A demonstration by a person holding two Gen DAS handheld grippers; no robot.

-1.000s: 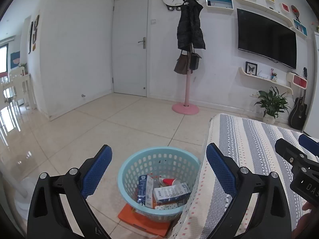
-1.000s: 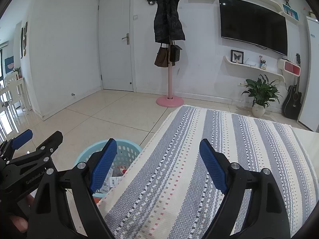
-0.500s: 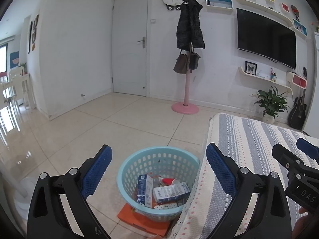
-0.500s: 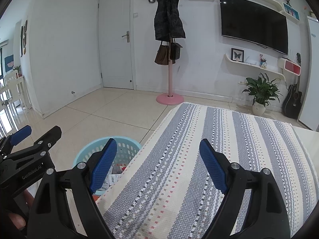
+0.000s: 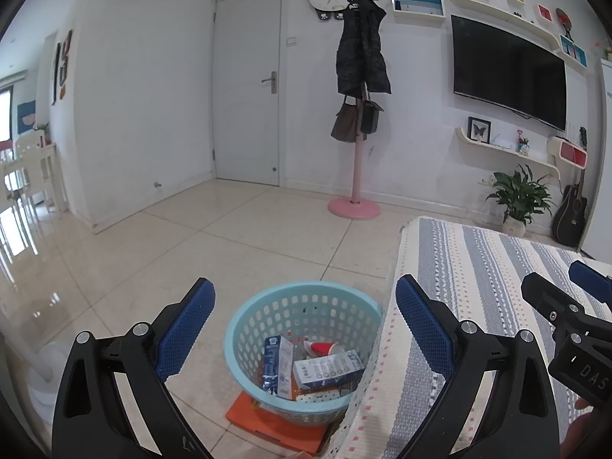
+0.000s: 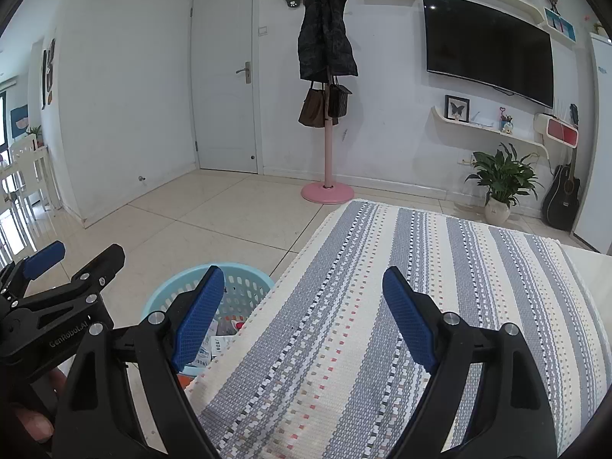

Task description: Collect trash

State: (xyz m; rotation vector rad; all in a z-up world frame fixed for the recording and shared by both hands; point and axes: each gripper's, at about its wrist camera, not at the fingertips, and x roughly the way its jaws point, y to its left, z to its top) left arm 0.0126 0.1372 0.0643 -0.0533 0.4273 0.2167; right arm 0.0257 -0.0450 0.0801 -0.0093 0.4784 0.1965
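- The left gripper (image 5: pixel 305 323), a black two-finger clamp with blue textured pads, is hanging with its jaws spread wide and nothing between the pads.
- Below that gap, a round light-blue perforated plastic basket (image 5: pixel 244 329) is sitting on the pale glossy tiled floor (image 5: pixel 229 244), resting partly on a flat orange object (image 5: pixel 244 415).
- Inside the basket, the collected trash is lying: a blue-and-white carton (image 5: pixel 276 365) standing on end, a second blue-and-white box (image 5: pixel 329 368) lying flat, and a red-and-white crumpled cup (image 5: pixel 320 348) behind them.
- The right gripper (image 6: pixel 303 319), of the same black and blue build, is also standing wide open and gripping nothing, poised over a grey, white and cream striped woven cloth (image 6: pixel 382 325) covering a raised surface.
- The basket is sitting just beside the left edge of that cloth.
- Farther off, a pink coat stand (image 5: pixel 356 176) is carrying a dark jacket (image 5: pixel 362 57) and two bags, beside a white closed door (image 5: pixel 248 84).
- A black wall-mounted television (image 5: pixel 507 72), a green potted plant (image 5: pixel 518 199) and a black guitar (image 5: pixel 572 214) are lining the far wall.
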